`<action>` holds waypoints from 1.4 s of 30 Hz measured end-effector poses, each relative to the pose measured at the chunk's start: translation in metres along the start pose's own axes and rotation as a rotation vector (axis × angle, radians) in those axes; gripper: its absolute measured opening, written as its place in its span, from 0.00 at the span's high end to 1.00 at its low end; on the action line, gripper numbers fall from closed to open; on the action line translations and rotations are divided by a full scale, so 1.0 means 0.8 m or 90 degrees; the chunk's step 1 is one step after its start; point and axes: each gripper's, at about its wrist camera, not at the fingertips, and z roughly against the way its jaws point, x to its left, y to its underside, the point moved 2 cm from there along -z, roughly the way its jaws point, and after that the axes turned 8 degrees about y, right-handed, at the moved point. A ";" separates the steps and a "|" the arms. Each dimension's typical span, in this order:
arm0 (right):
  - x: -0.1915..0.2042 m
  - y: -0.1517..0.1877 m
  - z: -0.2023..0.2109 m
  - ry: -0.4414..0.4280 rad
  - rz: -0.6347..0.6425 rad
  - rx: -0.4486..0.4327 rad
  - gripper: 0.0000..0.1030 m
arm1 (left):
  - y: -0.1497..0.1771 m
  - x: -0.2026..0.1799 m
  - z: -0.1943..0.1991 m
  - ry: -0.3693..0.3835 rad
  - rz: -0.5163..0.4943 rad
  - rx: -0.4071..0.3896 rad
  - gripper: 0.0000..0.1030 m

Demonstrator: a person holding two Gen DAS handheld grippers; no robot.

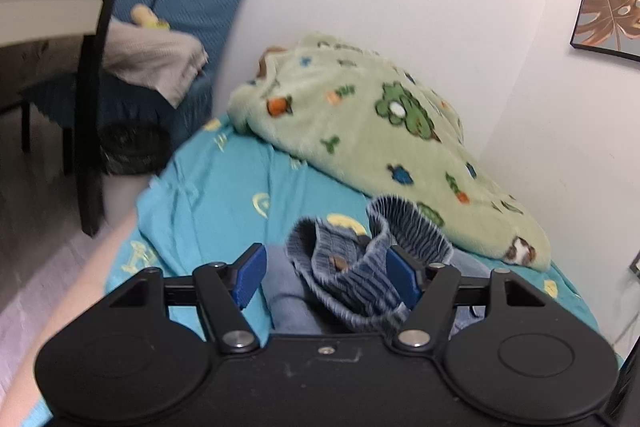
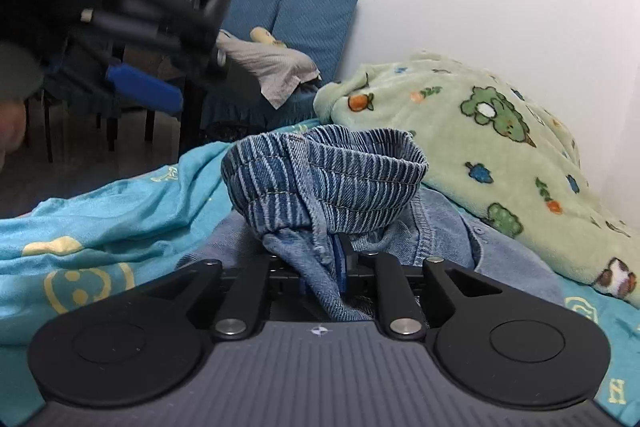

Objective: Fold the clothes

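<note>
**A:** Status on the tongs?

**B:** My right tongs [image 2: 338, 259] are nearly closed, pinching a bunch of the jeans [image 2: 324, 179] just under the striped waistband; the cloth and drawstring hang down between the pads. My left tongs [image 1: 326, 277] stand well open, nothing gripped. In the left view the waistband sits in the gap and leans on the right-hand pad [image 1: 402, 281], but the left pad is clear of it.

**A:** Where's the garment overall?

**B:** On the blue sheet [image 2: 100, 211], right ahead of both tongs. The waistband is bunched up and standing in a loop; the paler legs lie flat beneath. The green blanket [image 1: 372, 131] is beyond it, by the wall, touching the jeans' far edge.

**A:** Plan?

**B:** I judge this as the spread-out step before any fold. I keep the right pinch firm, bring the left onto the opposite side of the waistband, take both layers, then pull apart level so it lies flat.

**A:** Risks?

**B:** Catching the sheet with the denim, or dragging the blanket along. I pinch high on the band.
</note>
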 end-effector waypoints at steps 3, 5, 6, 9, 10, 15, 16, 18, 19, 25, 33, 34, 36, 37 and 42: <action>-0.014 -0.001 0.017 -0.013 -0.024 0.022 0.64 | 0.009 -0.003 -0.005 0.007 0.009 0.019 0.35; -0.024 0.000 0.034 -0.021 -0.045 0.032 0.61 | 0.014 -0.004 -0.005 0.008 0.022 0.021 0.33; -0.029 0.001 0.044 -0.025 -0.057 0.036 0.61 | 0.014 -0.003 -0.005 0.009 0.029 0.023 0.33; -0.047 0.004 0.075 -0.033 -0.120 0.038 0.60 | 0.012 -0.005 -0.003 0.016 0.038 0.023 0.32; -0.054 0.004 0.084 -0.031 -0.144 0.037 0.60 | 0.010 -0.006 -0.001 0.016 0.034 0.020 0.31; -0.075 0.009 0.078 0.002 -0.211 0.017 0.61 | 0.009 -0.014 0.008 0.010 0.019 0.008 0.28; -0.078 0.011 0.070 0.009 -0.221 0.017 0.61 | 0.010 -0.014 0.008 0.009 0.017 0.010 0.28; -0.081 0.014 0.053 0.015 -0.235 0.022 0.62 | 0.013 -0.015 0.006 0.008 0.015 0.016 0.28; -0.080 0.018 0.044 0.012 -0.236 0.027 0.62 | 0.014 -0.015 0.005 0.008 0.013 0.017 0.28; -0.059 0.038 -0.004 -0.017 -0.228 0.079 0.61 | 0.018 -0.015 -0.001 0.016 0.017 0.020 0.25; -0.104 0.040 0.002 -0.081 -0.431 0.078 0.62 | 0.033 -0.010 -0.007 0.032 0.050 0.029 0.23; -0.109 0.038 0.007 -0.083 -0.445 0.071 0.61 | 0.035 -0.011 -0.009 0.033 0.052 0.032 0.23; -0.120 0.032 0.017 -0.075 -0.465 0.054 0.61 | 0.040 -0.011 -0.013 0.028 0.054 0.035 0.23; -0.127 0.030 0.022 -0.069 -0.473 0.046 0.61 | 0.042 -0.010 -0.016 0.027 0.057 0.037 0.23; -0.176 0.039 0.037 -0.003 -0.531 0.027 0.54 | 0.052 0.002 -0.025 0.010 0.091 0.045 0.23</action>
